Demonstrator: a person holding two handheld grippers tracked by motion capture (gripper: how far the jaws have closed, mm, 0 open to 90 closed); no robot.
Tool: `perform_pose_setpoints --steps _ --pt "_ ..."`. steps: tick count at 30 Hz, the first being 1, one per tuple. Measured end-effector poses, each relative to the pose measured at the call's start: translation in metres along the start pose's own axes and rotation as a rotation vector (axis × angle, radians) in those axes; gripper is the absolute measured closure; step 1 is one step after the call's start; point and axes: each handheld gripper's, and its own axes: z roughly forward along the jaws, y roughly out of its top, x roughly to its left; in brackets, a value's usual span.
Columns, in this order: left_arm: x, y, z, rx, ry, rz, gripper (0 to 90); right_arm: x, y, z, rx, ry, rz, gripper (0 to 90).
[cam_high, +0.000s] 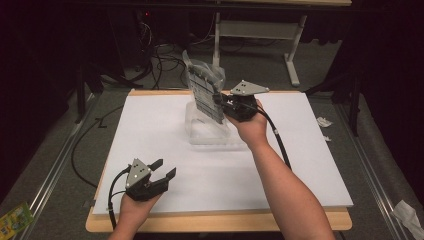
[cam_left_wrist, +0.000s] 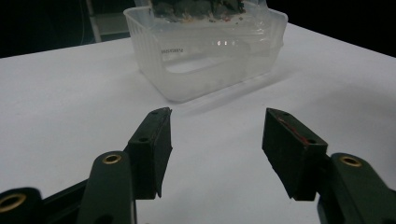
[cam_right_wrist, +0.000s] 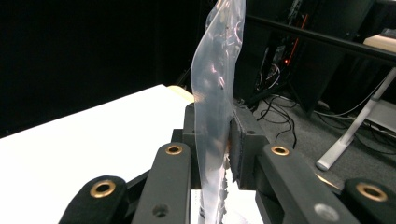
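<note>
A clear plastic bag (cam_high: 204, 89) with a dark slab of contents hangs tilted above a clear plastic tub (cam_high: 212, 131) at the back middle of the white table top. My right gripper (cam_high: 223, 102) is shut on the bag's edge; in the right gripper view the clear film (cam_right_wrist: 215, 88) rises from between the closed jaws. My left gripper (cam_high: 164, 169) is open near the front left of the table, holding nothing, well short of the tub. In the left gripper view the tub (cam_left_wrist: 205, 51) stands ahead of the open gripper (cam_left_wrist: 217, 133), the bag's dark contents at its rim.
The white board (cam_high: 150, 130) lies on a wooden table. Cables (cam_high: 165, 60) and a desk frame (cam_high: 292, 50) are on the floor behind. Scraps of paper (cam_high: 324, 122) lie on the floor to the right, and a green packet (cam_high: 15, 217) lies at the lower left.
</note>
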Motion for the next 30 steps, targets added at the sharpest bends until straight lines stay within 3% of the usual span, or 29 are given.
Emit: perform_pose_setpoints --steps 7,12,23,30 --pt "0.000 0.000 0.000 0.001 -0.005 -0.007 42.9 0.000 -0.015 0.008 0.030 -0.001 0.001 79.8" --pt "0.000 -0.001 0.001 0.004 -0.008 -0.009 43.0 -0.001 -0.027 0.011 0.035 0.003 0.032 79.8" --pt "-0.001 -0.001 0.002 0.011 -0.015 -0.011 43.1 -0.007 -0.041 0.008 -0.007 0.015 0.114 79.5" --pt "-0.001 -0.001 0.002 0.015 -0.018 -0.014 43.1 -0.007 -0.045 0.014 -0.005 0.018 0.135 79.3"
